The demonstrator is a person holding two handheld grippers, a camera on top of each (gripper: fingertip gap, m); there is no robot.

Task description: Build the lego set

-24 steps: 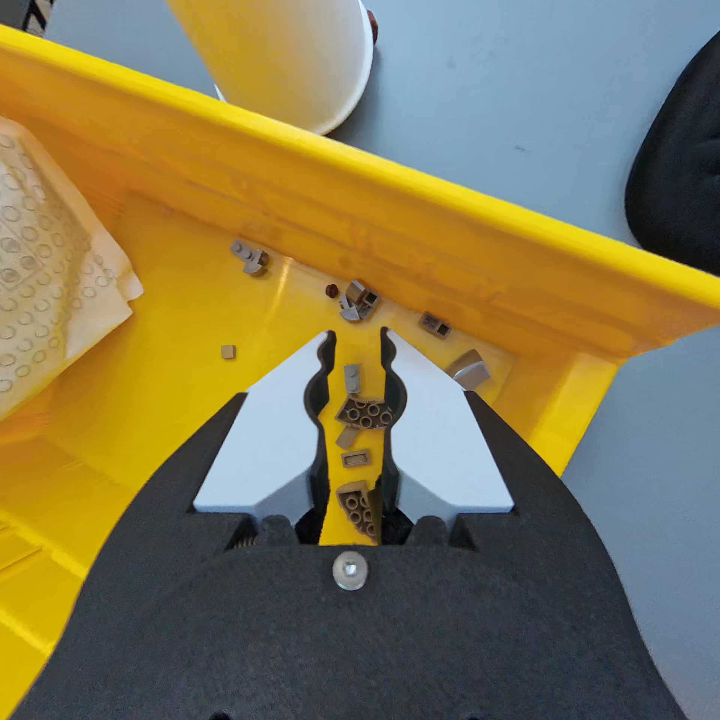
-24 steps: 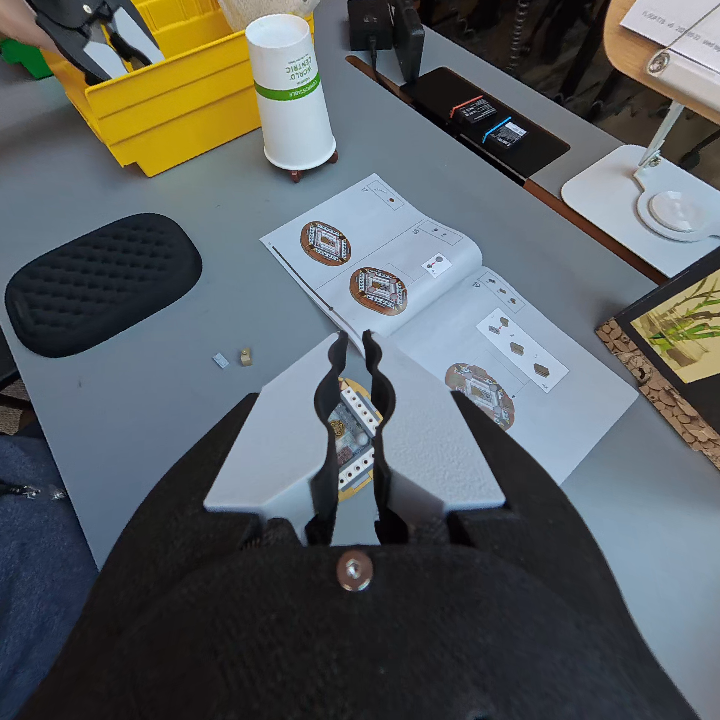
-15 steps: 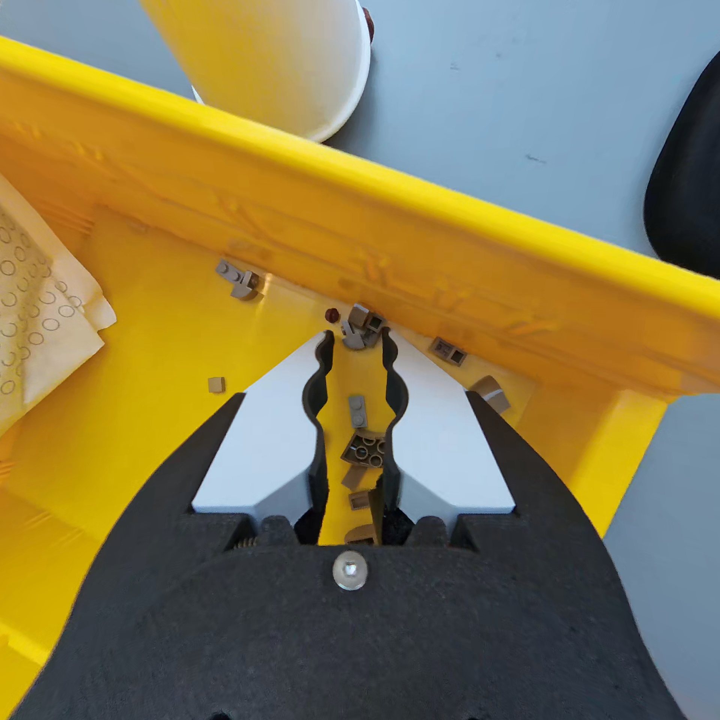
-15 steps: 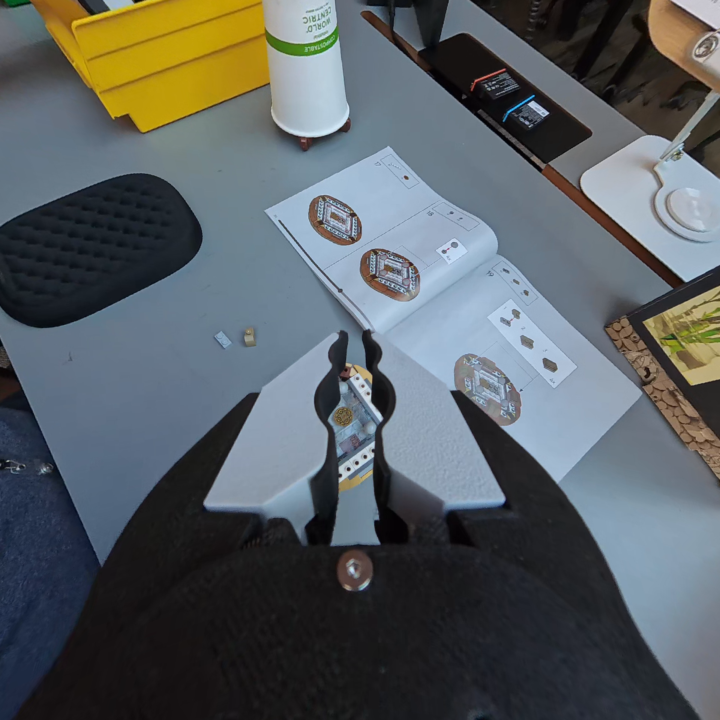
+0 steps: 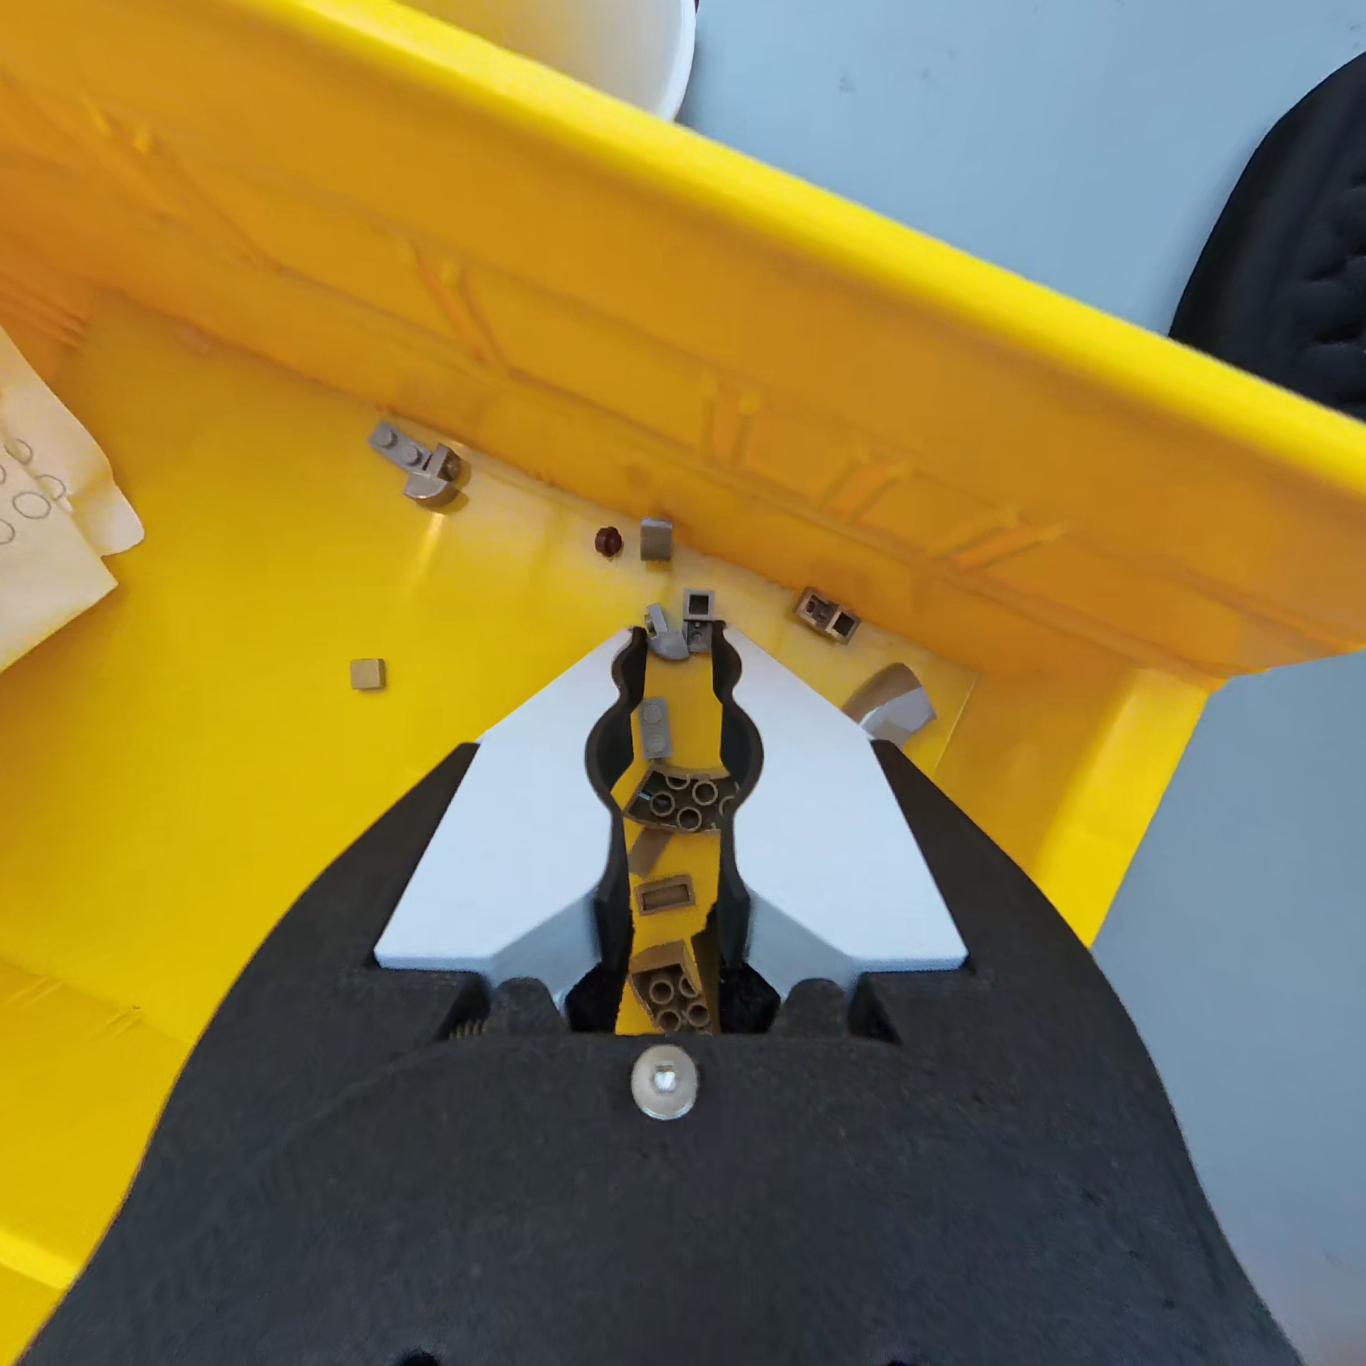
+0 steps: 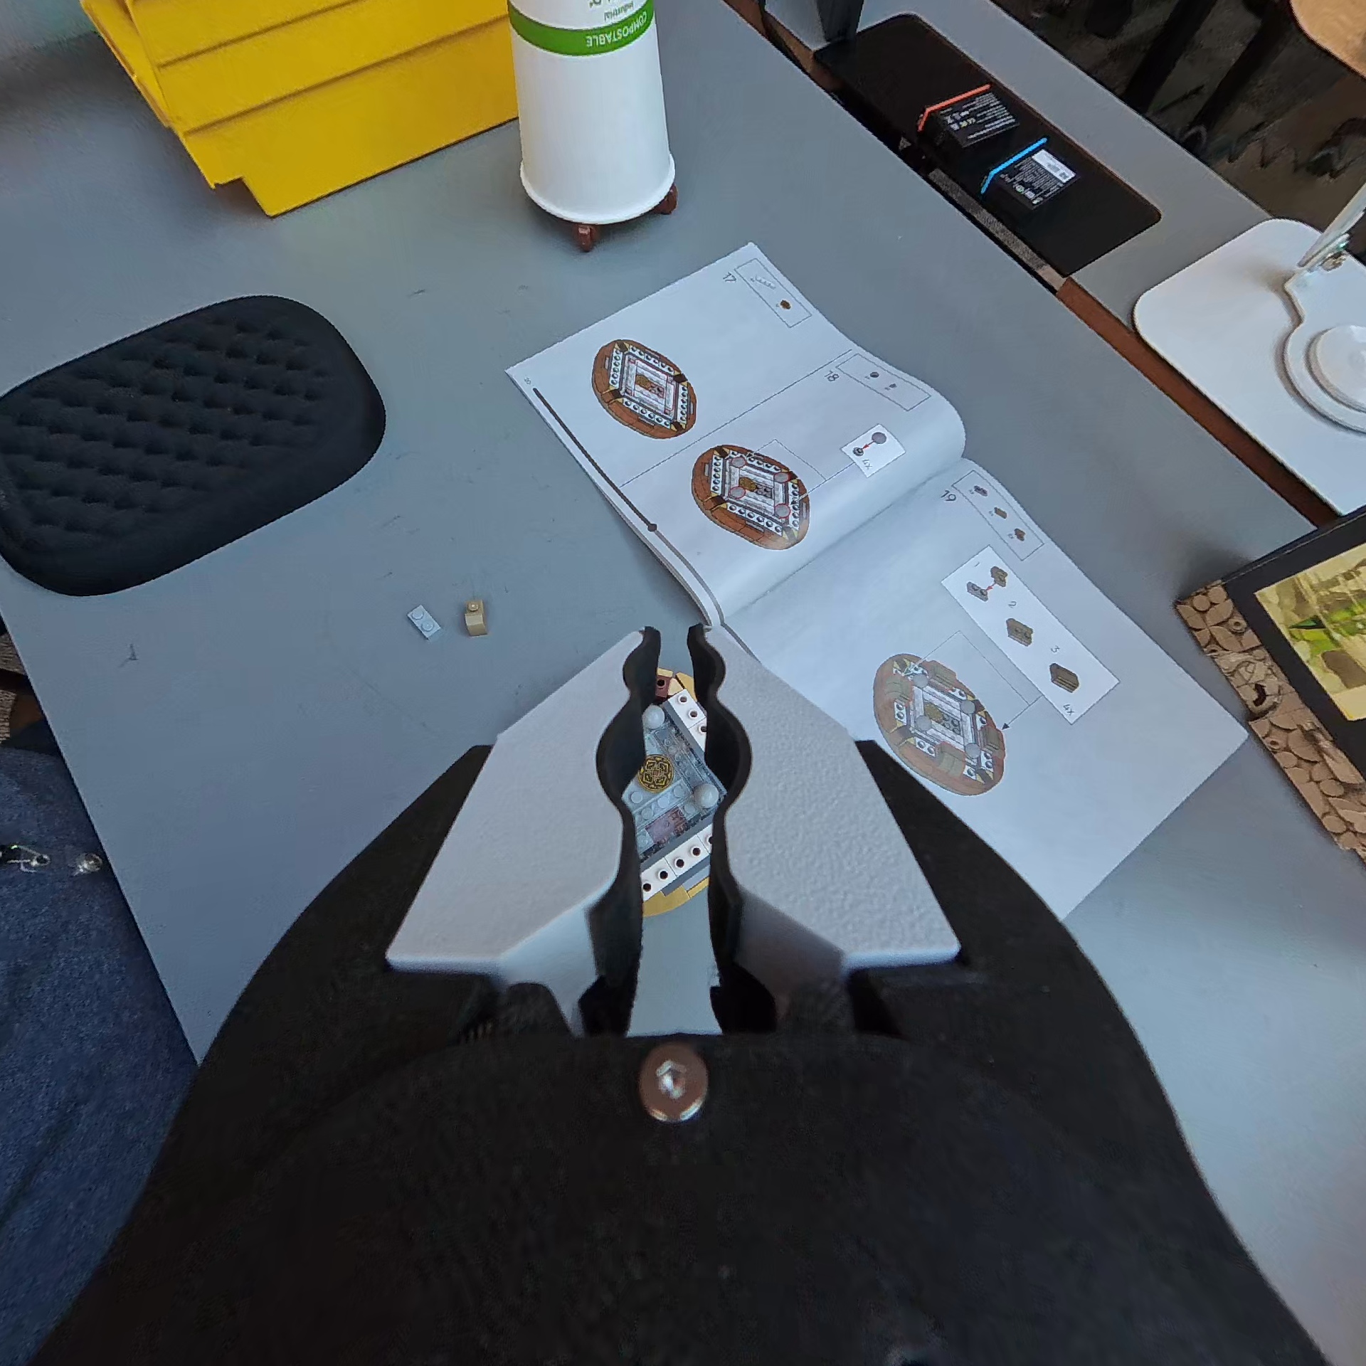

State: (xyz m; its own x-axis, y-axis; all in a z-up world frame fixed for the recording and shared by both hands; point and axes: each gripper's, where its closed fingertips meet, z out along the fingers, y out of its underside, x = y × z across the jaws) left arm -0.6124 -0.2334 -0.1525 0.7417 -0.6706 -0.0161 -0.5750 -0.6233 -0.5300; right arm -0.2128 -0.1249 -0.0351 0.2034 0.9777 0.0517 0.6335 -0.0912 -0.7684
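A grey table (image 6: 310, 724) fills most of the right wrist view. At one o'clock a second grey desk (image 6: 1212, 140) butts against it along a wood-brown edge (image 6: 1197, 406). Beyond, at twelve to one o'clock, the room lies dark. Soft daylight falls evenly, with a faint sheen on the tabletop.

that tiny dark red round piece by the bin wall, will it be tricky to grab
Probably. The red piece looks tiny against the left gripper, so easy to miss. Being round, it may roll when nudged. It lies near the bin wall, which likely crowds one finger.
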